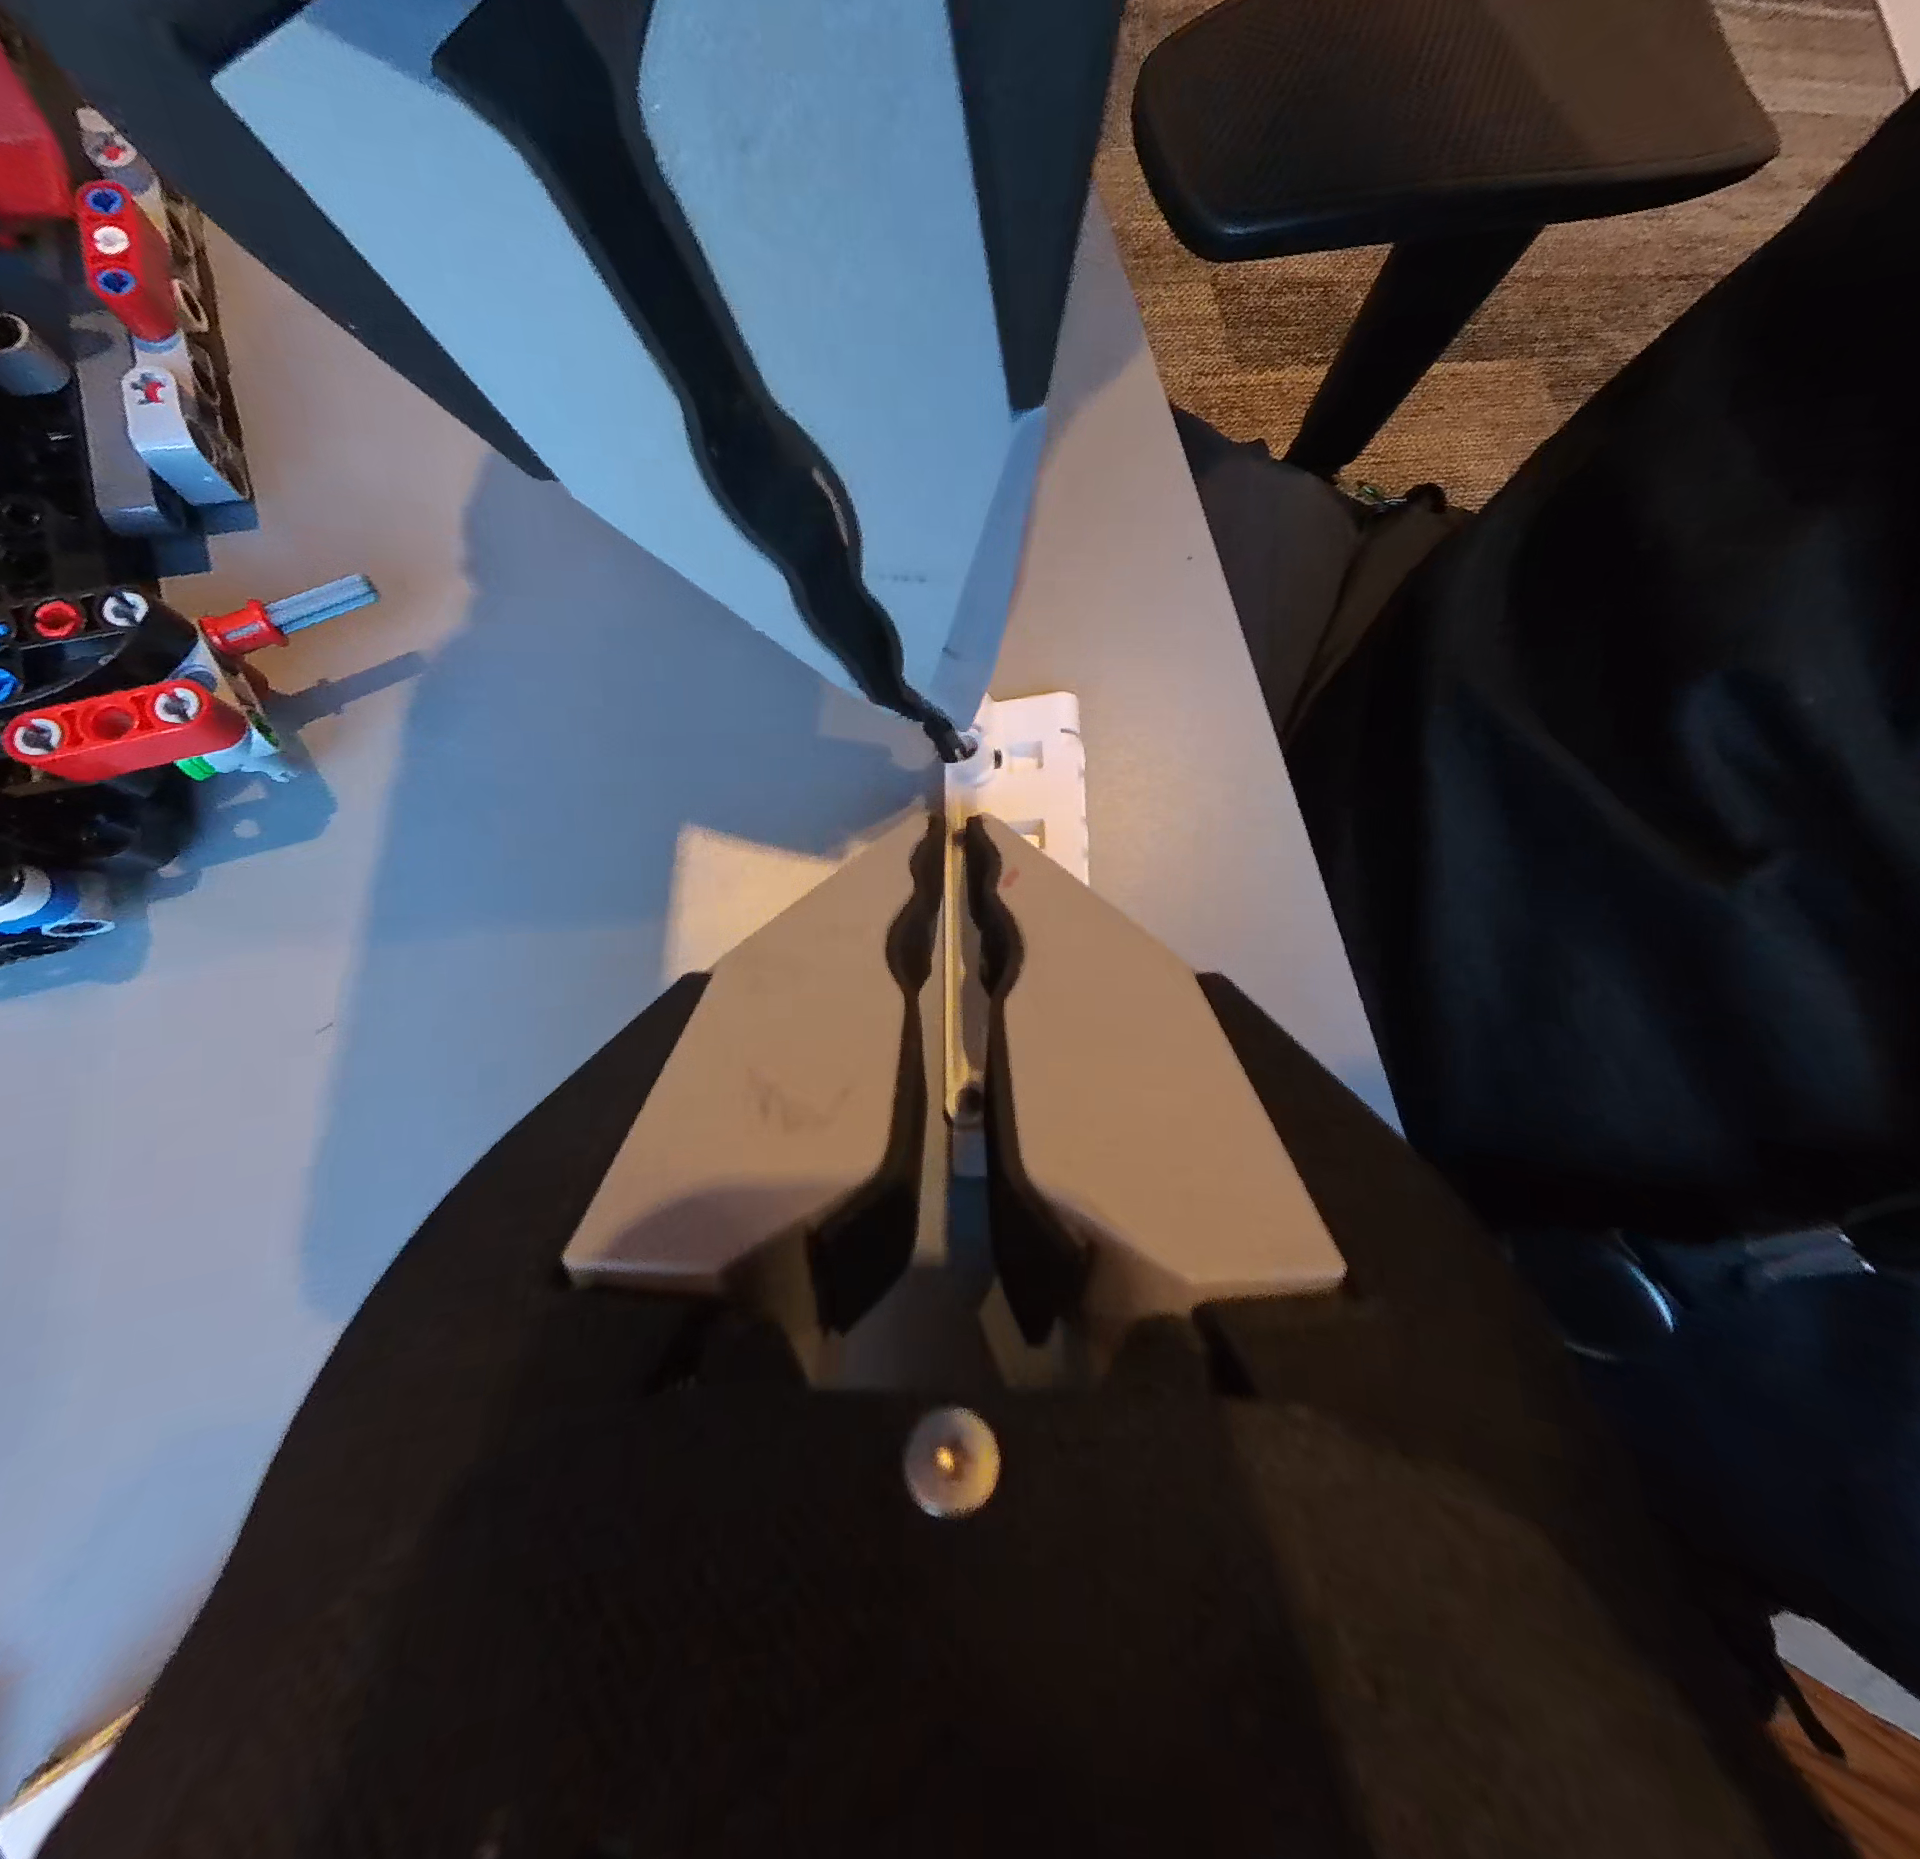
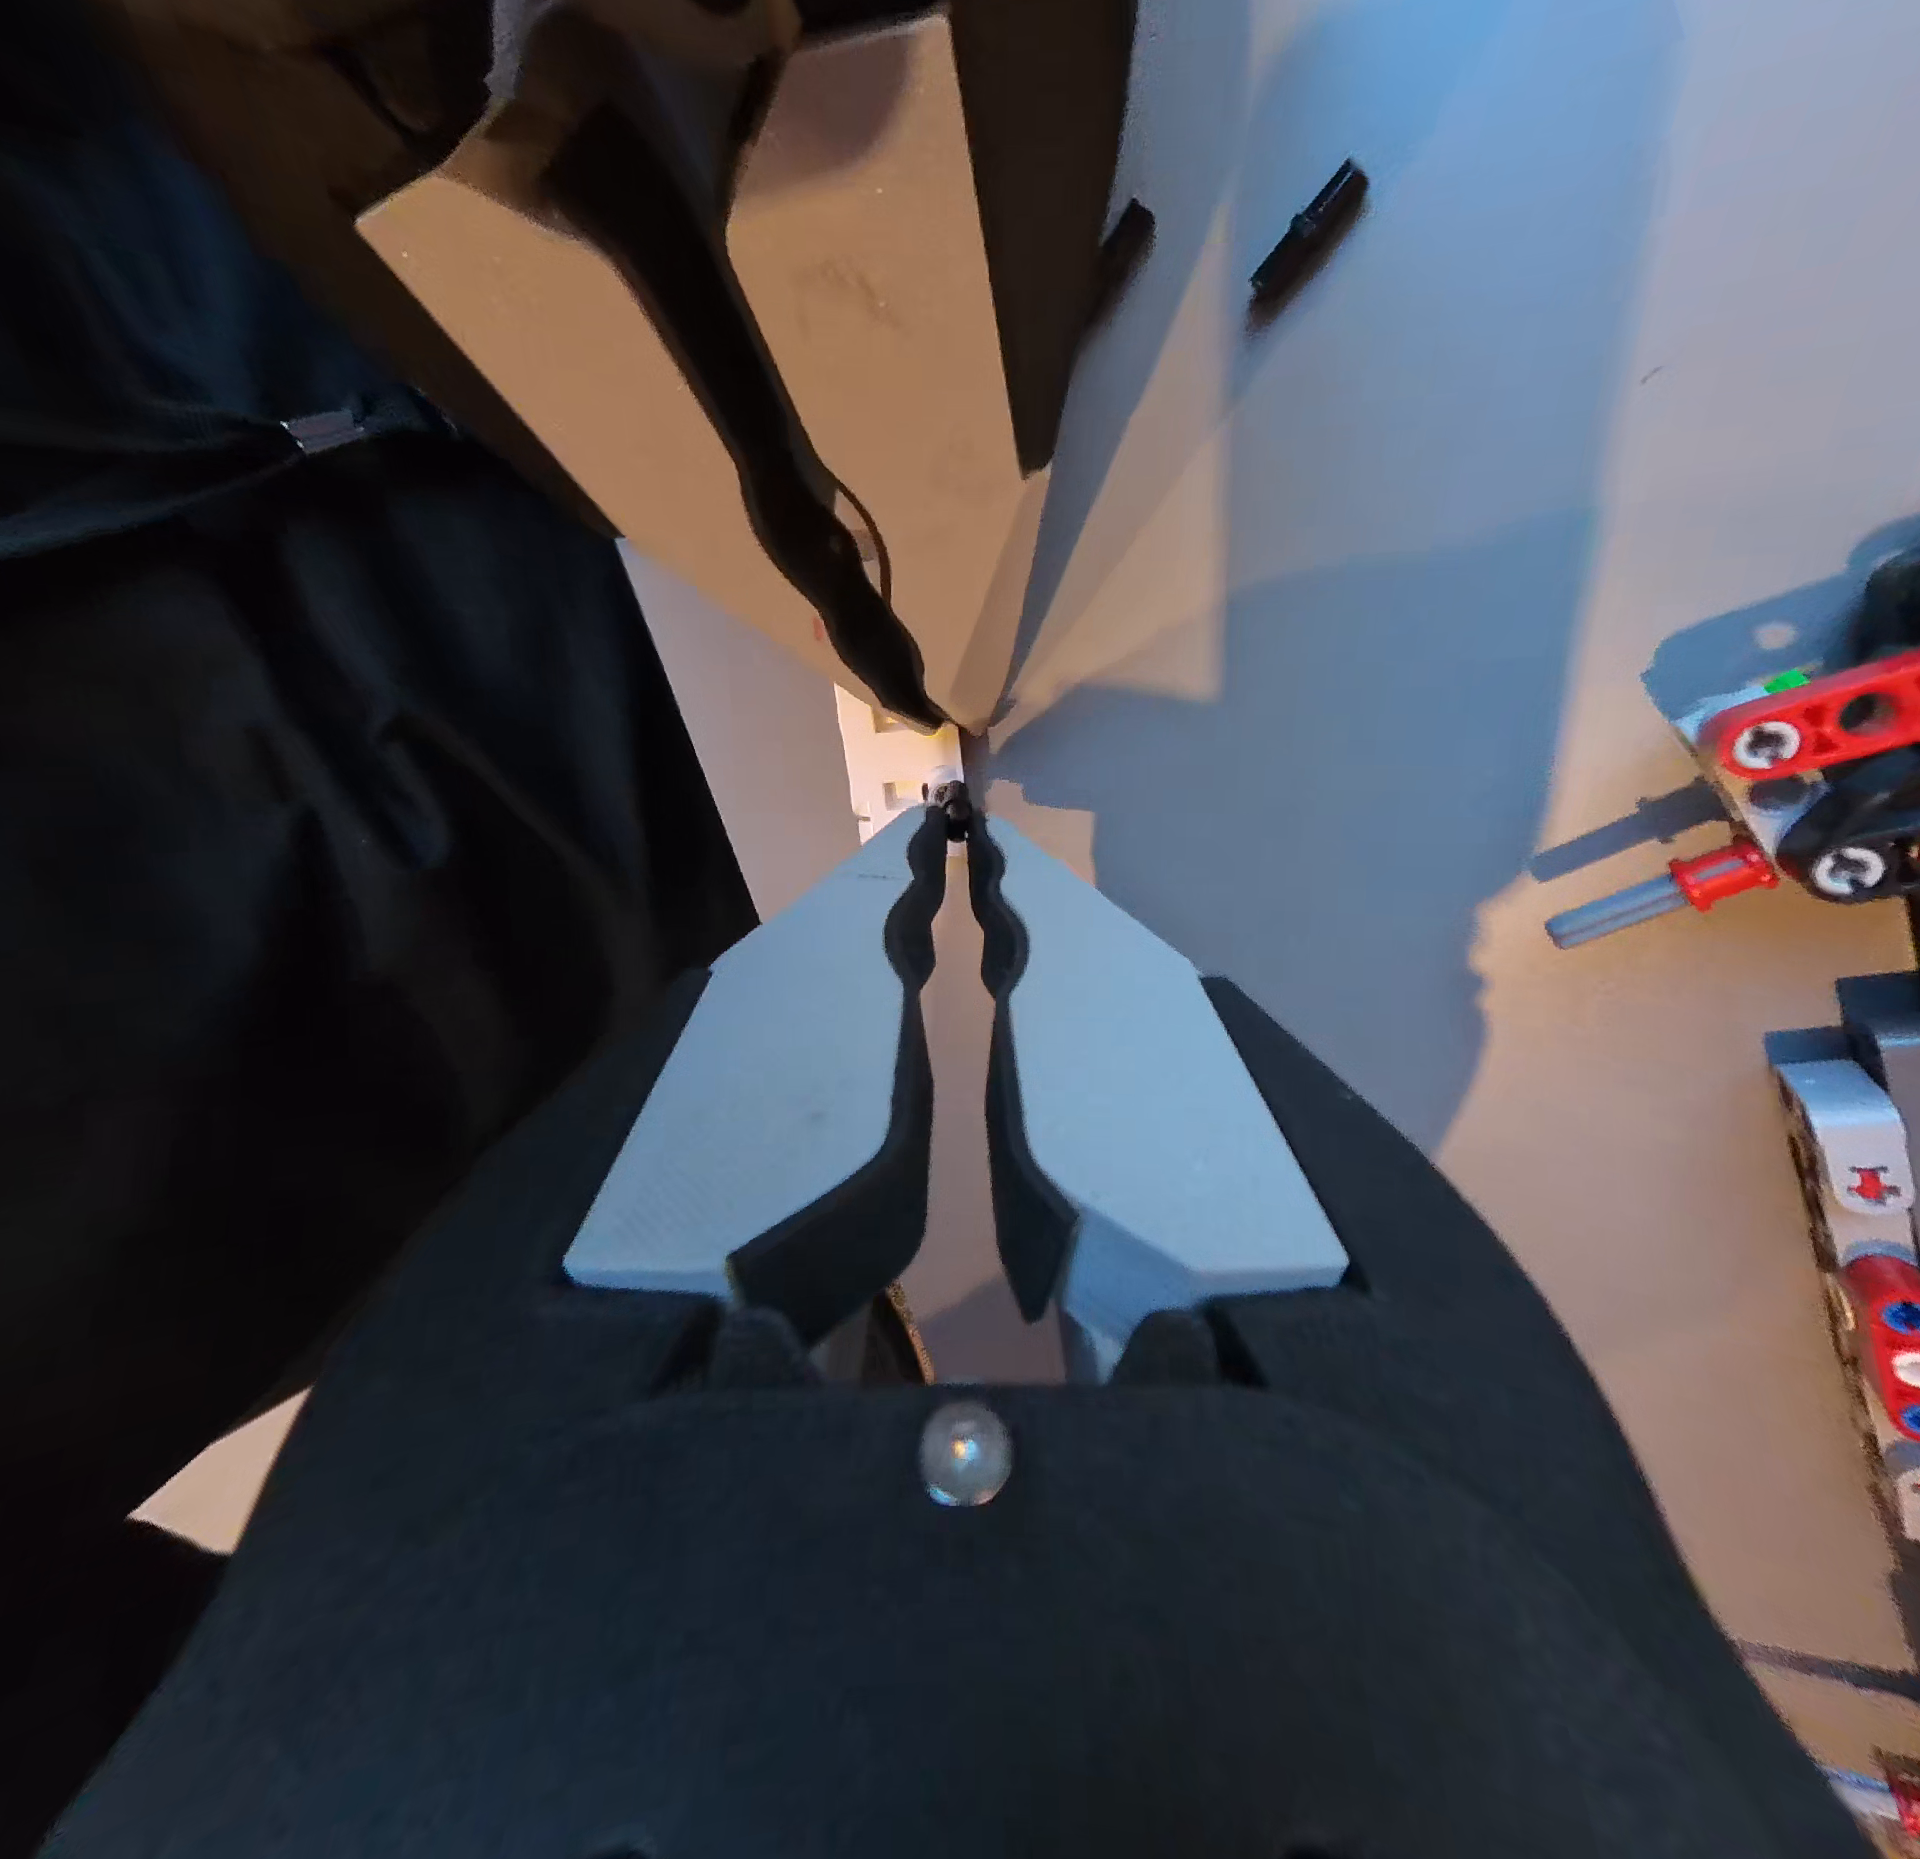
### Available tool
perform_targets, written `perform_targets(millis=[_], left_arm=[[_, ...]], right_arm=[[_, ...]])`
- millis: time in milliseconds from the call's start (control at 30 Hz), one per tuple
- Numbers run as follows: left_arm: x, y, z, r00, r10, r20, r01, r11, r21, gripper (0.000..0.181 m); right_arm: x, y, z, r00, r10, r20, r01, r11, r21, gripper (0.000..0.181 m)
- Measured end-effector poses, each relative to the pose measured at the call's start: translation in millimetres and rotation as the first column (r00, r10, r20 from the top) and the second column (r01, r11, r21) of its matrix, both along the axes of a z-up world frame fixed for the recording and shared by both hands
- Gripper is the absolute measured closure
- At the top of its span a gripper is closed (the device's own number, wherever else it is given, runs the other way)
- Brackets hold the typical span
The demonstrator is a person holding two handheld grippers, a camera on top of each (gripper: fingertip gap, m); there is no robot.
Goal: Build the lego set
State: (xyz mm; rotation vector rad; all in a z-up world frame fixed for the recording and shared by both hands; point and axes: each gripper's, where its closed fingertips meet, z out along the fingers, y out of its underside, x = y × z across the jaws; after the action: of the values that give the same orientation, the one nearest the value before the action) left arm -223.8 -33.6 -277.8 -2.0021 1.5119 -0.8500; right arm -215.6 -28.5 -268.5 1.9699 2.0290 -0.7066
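Lego model (image 1: pixel 114 521), red, grey and black, far left on the table (image 1: pixel 436 978), cut off by the frame. Centre: left gripper (image 1: pixel 957 822) clamped on a white lego panel (image 1: pixel 1039 781); right gripper (image 2: pixel 957 817) pinching a small black pin (image 2: pixel 951 799) (tips meeting, panel mostly hidden). Right: black chair (image 1: pixel 1455 95).
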Motion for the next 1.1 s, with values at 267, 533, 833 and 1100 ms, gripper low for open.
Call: perform_targets(millis=[267,533,833,1100], left_arm=[[1.3,0.8,0.1,1.0,0.015,-0.001,-0.015,1.0,0.025,0.18],[2.0,1.7,-0.4,1.0,0.03,-0.002,-0.03,0.999,0.036,0.181],[2.8,1.3,-0.1,0.999,0.039,-0.003,-0.038,0.998,0.041,0.181],[3.9,0.9,0.0,0.999,0.036,-0.022,-0.033,0.991,0.133,0.181]], right_arm=[[3.4,-1.4,-0.2,0.999,-0.013,0.045,0.014,1.0,-0.013,0.18],[1.6,-0.7,-0.8,0.996,-0.044,0.072,0.046,0.999,-0.02,0.18],[0.3,-2.1,-1.4,0.996,-0.082,0.046,0.083,0.996,-0.025,0.18],[1.8,-2.8,-1.7,0.99,-0.144,0.011,0.144,0.985,-0.093,0.18]])
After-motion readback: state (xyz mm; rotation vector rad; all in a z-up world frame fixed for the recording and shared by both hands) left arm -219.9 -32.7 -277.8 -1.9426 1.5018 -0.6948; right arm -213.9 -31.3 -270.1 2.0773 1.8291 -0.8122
